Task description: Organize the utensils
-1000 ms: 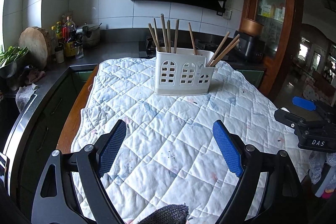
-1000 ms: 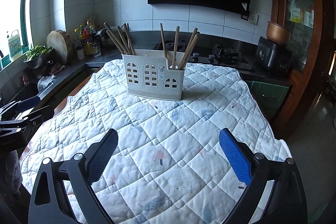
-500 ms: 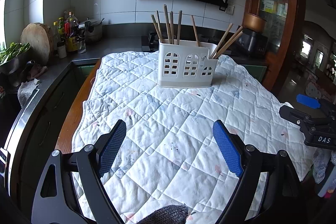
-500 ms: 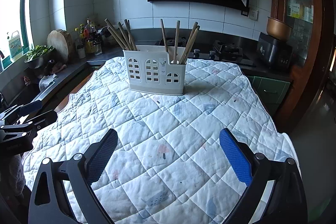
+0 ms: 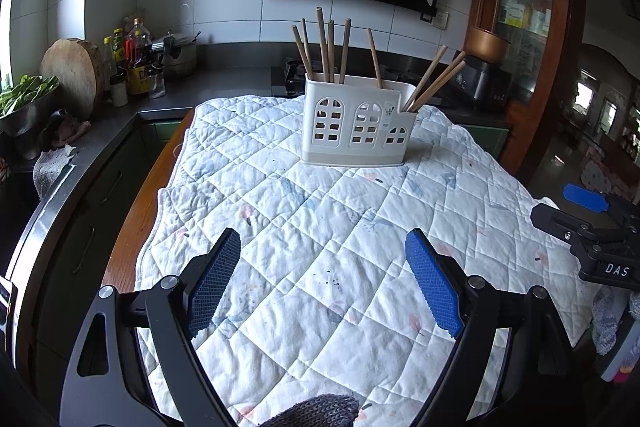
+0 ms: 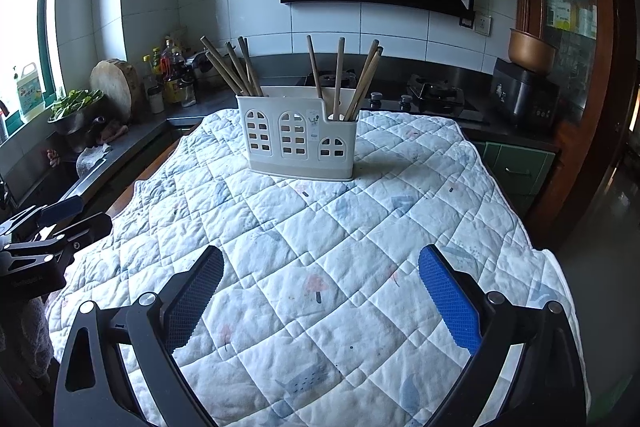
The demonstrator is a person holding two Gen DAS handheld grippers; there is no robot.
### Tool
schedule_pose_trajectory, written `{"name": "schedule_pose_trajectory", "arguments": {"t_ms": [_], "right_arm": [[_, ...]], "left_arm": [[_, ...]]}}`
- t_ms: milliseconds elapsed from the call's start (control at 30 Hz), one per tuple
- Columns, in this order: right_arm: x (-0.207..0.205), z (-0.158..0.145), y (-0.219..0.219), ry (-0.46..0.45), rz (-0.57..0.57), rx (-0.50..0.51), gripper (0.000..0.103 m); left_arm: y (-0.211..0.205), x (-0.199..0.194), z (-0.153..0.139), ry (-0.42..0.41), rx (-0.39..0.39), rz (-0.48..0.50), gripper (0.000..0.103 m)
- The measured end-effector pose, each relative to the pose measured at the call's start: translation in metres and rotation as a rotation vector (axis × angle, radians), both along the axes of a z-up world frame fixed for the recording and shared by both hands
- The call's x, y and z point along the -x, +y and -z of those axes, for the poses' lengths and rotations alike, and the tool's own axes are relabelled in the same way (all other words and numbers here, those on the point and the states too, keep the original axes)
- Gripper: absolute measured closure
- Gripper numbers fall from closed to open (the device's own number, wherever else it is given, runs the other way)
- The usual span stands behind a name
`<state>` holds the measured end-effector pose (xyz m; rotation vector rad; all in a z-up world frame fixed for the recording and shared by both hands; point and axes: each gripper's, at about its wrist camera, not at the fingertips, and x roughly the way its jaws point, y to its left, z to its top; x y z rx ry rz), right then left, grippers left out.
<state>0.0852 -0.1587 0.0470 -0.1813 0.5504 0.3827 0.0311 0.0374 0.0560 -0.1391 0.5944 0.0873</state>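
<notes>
- My left tongs (image 5: 323, 283) and right tongs (image 6: 320, 299) are hovering released above the white quilted surface (image 5: 320, 227).
- Wooden chopsticks (image 5: 332, 51) are standing in the white plastic window-cutout holder (image 5: 354, 125).

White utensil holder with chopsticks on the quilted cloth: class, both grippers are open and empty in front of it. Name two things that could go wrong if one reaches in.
1. The chopsticks lean outward at different angles, so a closing gripper may knock neighbours or catch several at once.
2. The utensil holder stands on a soft, wrinkled quilted cloth; a sideways pull might tip or slide it.
</notes>
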Motion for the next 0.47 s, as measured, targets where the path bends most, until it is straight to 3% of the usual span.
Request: {"name": "schedule_pose_trajectory", "arguments": {"t_ms": [467], "right_arm": [[0.0029,0.0009,0.0056,-0.008,-0.017,0.021,0.007]], "left_arm": [[-0.0053,-0.0027,0.0033,0.011,0.011,0.02,0.019]]}}
